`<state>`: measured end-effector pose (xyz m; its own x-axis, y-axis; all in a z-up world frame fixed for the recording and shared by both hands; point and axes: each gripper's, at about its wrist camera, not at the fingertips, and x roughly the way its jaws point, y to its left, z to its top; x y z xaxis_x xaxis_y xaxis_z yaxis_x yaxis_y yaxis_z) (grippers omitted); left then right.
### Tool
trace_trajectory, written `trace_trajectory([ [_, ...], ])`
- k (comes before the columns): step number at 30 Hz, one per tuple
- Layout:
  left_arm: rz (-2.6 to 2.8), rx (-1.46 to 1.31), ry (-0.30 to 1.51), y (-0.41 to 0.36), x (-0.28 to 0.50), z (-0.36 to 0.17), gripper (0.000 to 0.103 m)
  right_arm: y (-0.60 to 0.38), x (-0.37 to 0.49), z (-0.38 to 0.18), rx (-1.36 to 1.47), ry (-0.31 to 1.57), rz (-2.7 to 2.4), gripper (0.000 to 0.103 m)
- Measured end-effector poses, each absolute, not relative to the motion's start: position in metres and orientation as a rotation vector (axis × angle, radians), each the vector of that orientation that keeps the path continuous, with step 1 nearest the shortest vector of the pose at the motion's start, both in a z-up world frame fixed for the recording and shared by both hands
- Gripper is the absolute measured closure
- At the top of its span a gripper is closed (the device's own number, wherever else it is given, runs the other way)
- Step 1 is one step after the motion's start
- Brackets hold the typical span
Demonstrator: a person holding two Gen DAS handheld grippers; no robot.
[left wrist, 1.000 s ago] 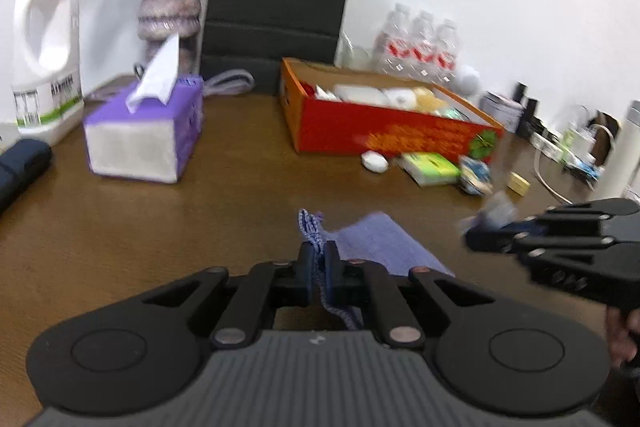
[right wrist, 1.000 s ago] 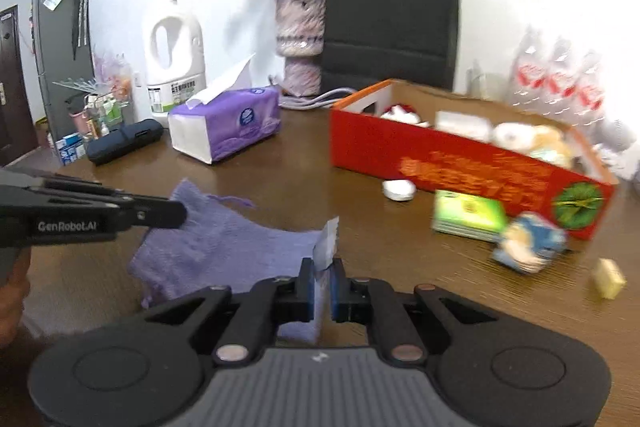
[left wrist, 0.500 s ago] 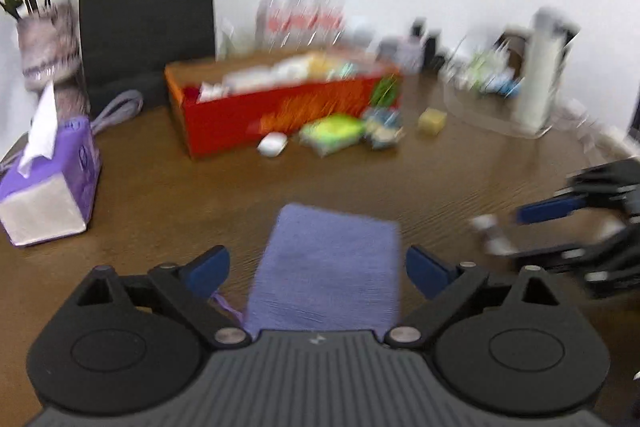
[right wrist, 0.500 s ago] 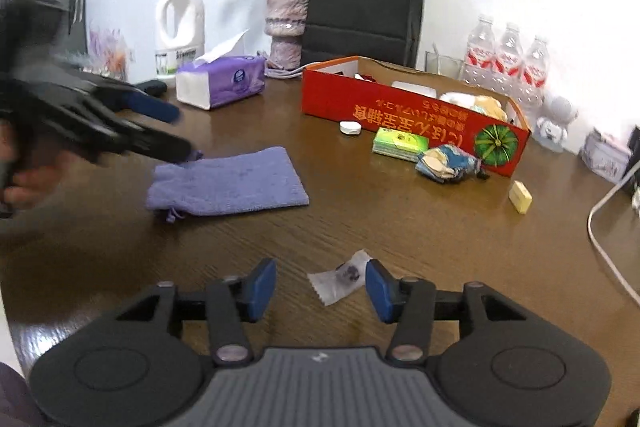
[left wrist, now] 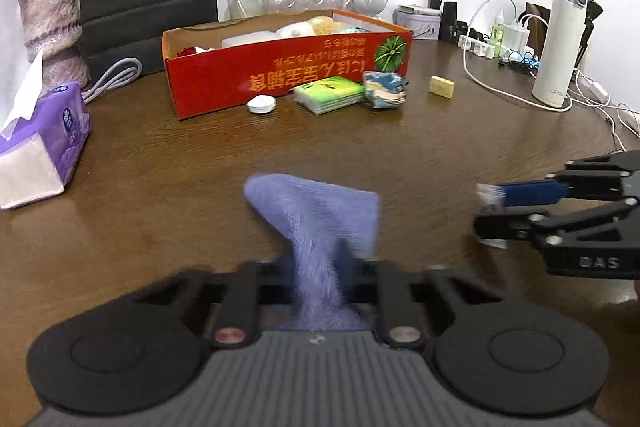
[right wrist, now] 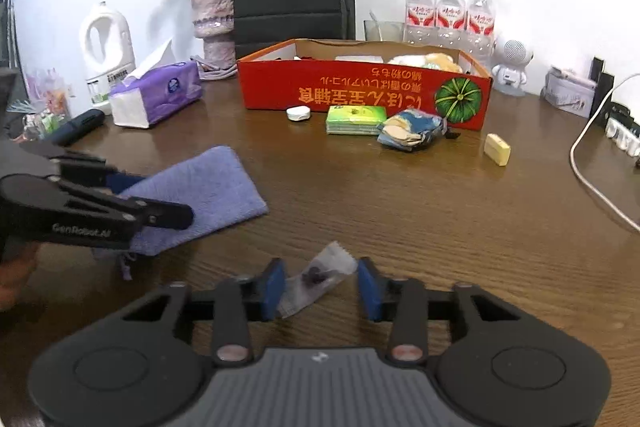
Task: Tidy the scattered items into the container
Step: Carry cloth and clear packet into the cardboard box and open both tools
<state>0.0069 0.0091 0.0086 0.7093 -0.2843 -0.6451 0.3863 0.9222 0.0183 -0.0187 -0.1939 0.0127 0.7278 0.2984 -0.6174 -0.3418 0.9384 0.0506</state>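
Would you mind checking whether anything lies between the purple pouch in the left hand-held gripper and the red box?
Only bare table separates the purple pouch, pinched in the left hand-held gripper, from the red box. The white cap, green tissue pack and crumpled packet lie against its front wall, easily cleared by lifting.

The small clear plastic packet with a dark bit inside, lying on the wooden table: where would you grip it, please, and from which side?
Grip the small clear plastic packet across its narrow middle, coming from above at the near side. It lies flat and slanted, already between the closing right gripper fingers.
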Motion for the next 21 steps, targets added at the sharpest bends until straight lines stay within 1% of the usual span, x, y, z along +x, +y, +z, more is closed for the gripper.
trace_trajectory([
  [3,-0.302,0.211,0.627,-0.009,-0.011,0.006,0.093,-0.197,-0.016,0.011,-0.054,0.66,0.353,0.073],
  [5,-0.279,0.134,0.621,-0.01,-0.019,0.007,0.093,-0.195,-0.016,0.011,-0.063,0.656,0.357,0.081],
  [8,-0.221,0.049,0.58,-0.01,-0.038,0.014,0.092,-0.192,-0.019,0.011,-0.085,0.645,0.351,0.083],
  [9,-0.192,0.026,0.559,-0.01,-0.046,0.017,0.092,-0.192,-0.02,0.012,-0.082,0.642,0.35,0.085],
  [12,-0.158,-0.021,0.514,-0.008,-0.062,0.028,0.092,-0.195,-0.026,0.017,-0.048,0.614,0.338,0.086],
  [17,-0.125,0.083,0.376,-0.022,-0.099,0.046,0.092,-0.198,-0.045,0.028,-0.032,0.565,0.342,0.086],
  [21,-0.116,0.069,0.311,-0.031,-0.128,0.054,0.092,-0.206,-0.076,0.044,-0.006,0.495,0.351,0.086],
])
